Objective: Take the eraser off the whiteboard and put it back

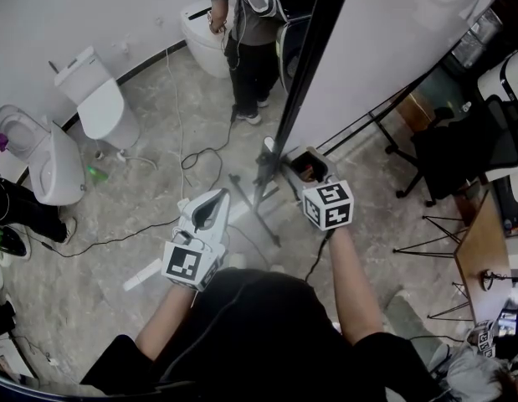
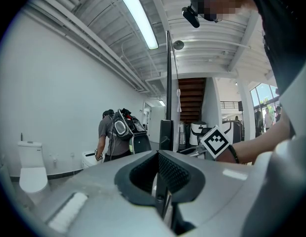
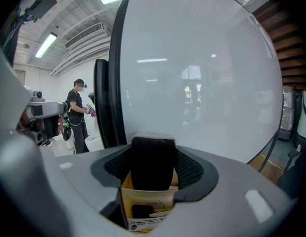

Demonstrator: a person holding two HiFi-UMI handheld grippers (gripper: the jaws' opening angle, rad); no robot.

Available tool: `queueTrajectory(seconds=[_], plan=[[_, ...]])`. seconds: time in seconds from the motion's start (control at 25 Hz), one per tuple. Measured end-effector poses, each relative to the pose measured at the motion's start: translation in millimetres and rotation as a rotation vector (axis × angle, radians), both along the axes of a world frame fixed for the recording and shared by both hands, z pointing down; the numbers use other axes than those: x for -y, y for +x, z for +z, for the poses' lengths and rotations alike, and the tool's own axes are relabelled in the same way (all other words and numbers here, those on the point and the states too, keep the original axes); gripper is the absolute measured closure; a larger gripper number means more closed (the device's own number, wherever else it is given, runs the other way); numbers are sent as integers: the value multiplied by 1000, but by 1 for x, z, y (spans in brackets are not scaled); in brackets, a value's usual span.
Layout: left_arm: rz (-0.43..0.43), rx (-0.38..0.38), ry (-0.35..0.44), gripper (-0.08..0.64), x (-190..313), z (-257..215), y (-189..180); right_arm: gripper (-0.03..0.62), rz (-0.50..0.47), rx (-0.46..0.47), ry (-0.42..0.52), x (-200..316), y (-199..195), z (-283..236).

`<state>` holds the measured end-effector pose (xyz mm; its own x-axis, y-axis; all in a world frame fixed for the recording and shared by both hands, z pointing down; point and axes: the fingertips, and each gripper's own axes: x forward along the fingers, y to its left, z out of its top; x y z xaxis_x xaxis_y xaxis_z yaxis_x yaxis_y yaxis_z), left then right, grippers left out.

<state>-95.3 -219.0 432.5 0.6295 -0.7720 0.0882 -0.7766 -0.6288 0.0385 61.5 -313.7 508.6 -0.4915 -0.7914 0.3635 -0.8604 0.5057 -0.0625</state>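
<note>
White over most of the right gripper view: whiteboard (image 3: 202, 73), glossy, black-framed, its top and right side cut off by the lens circle. Left of the board's black edge in the left gripper view, a person with a backpack (image 2: 115, 132), back turned, legs hidden behind the left gripper (image 2: 162, 179), jaws pressed together on nothing. Right gripper (image 3: 153, 154) just in front of the board face, jaws clamped on the eraser (image 3: 153, 167). Seen end-on: black felt pad uppermost, yellow-orange body below it, lower part sunk between the grey jaws. Small label with a dark mark on the body, print too small to read. Felt touching the board or not: impossible to tell.
</note>
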Motion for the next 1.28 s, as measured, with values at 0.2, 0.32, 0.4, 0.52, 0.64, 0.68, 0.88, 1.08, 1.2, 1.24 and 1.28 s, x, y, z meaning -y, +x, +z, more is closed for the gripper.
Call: queueTrajectory(seconds=[0.2,0.32,0.4,0.52,0.64,0.68,0.88,1.08,1.2,1.24,1.28], plan=[[-7,14,7,554,-1,-5,2,324,5,15,30,0,3,-12],[-24,-5,-13,554,-4,-9,5,324,11,31,55,-4,7,-22],[-15,-20,0,554,-8,-12,10,325,16,49,76,-7,11,-31],[-9,-21,12,554,-12,-14,16,324,23,70,117,-11,17,-44],[-3,-23,17,554,-16,-16,23,324,33,97,166,-17,23,-60],[-1,-24,19,554,-17,-16,26,325,33,106,179,-20,25,-65],[11,5,14,554,-26,-22,39,324,27,132,234,-37,37,-88],[12,16,22,554,-34,-23,46,324,33,156,275,-54,46,-104],[-4,18,23,554,-38,-23,49,324,30,167,287,-63,53,-110],[-9,18,23,554,-39,-24,51,325,29,170,290,-66,55,-112],[-8,19,27,554,-41,-25,53,324,28,173,292,-69,57,-113]])
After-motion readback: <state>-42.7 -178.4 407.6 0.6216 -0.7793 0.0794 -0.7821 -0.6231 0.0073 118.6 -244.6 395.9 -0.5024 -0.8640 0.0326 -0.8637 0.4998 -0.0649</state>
